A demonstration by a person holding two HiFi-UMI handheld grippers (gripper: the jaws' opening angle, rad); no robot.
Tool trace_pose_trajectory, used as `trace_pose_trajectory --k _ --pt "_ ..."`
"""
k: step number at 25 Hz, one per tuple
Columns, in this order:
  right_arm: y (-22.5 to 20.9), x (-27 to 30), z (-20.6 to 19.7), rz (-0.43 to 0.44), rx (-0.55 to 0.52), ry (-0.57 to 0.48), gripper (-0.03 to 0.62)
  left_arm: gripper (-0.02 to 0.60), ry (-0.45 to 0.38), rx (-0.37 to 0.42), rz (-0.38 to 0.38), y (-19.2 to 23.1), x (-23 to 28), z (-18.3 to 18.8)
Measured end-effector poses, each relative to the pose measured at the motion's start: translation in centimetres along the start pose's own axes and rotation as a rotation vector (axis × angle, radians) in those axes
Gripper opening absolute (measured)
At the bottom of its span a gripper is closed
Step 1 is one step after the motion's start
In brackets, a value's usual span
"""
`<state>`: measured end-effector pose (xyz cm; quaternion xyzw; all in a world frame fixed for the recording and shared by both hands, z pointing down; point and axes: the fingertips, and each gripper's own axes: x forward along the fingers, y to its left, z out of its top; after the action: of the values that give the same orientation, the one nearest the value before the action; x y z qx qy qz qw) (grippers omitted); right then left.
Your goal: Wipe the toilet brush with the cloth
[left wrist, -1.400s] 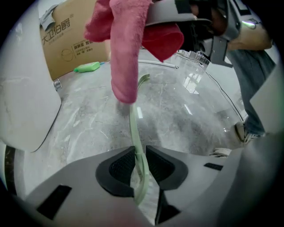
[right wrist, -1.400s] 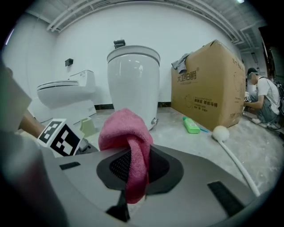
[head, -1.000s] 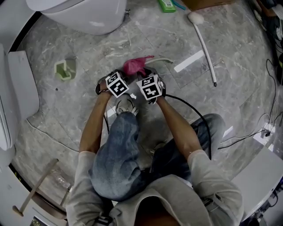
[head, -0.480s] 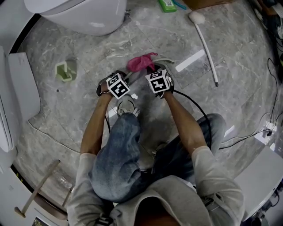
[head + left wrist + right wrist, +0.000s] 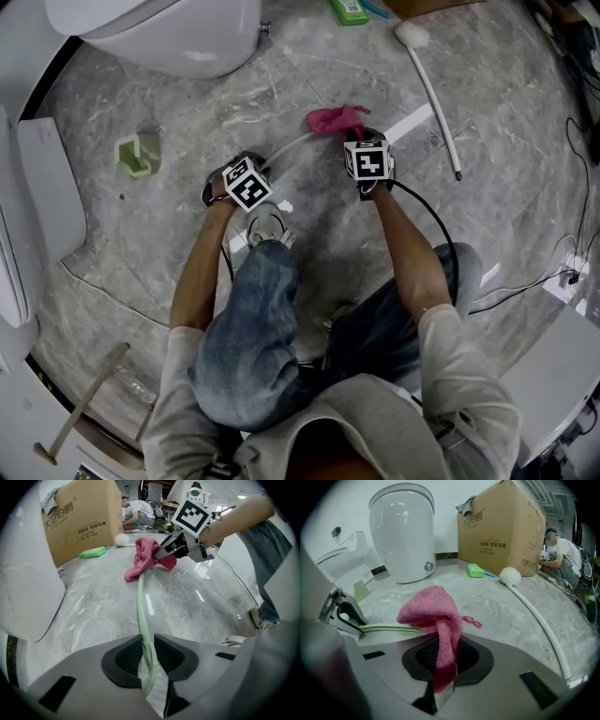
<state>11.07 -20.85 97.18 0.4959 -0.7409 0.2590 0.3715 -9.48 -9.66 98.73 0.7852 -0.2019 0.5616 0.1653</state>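
The toilet brush has a thin pale green handle (image 5: 291, 142) (image 5: 140, 597) that lies low over the marble floor. My left gripper (image 5: 251, 159) (image 5: 147, 656) is shut on its near end, with pale bristles showing just under the jaws. The pink cloth (image 5: 335, 119) (image 5: 149, 557) (image 5: 433, 613) is bunched over the far part of the handle (image 5: 389, 629). My right gripper (image 5: 358, 133) (image 5: 165, 552) (image 5: 445, 656) is shut on the cloth, to the right of the left gripper (image 5: 344, 613).
A white toilet (image 5: 178, 33) stands at the top left, with a green brush holder (image 5: 138, 150) on the floor near it. A second, long white brush (image 5: 433, 89) lies at the upper right beside a cardboard box (image 5: 501, 527) and a green bottle (image 5: 476, 570). Cables (image 5: 427, 234) trail on the right.
My right gripper has slid the pink cloth along the green handle, up and to the right, away from the left gripper. The left gripper has stayed in place.
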Motion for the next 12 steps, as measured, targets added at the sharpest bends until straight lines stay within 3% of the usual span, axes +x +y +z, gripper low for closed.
trace_pose_trajectory --k 8,12 --pt "-4.3 -1.4 -2.1 -0.093 0.062 0.020 0.063 0.091 0.007 -0.003 0.003 0.1 0.1 -0.1" --pt "-5.2 -2.6 -0.2 -0.111 0.080 -0.055 0.063 0.092 0.003 -0.012 0.018 0.3 0.1 -0.1"
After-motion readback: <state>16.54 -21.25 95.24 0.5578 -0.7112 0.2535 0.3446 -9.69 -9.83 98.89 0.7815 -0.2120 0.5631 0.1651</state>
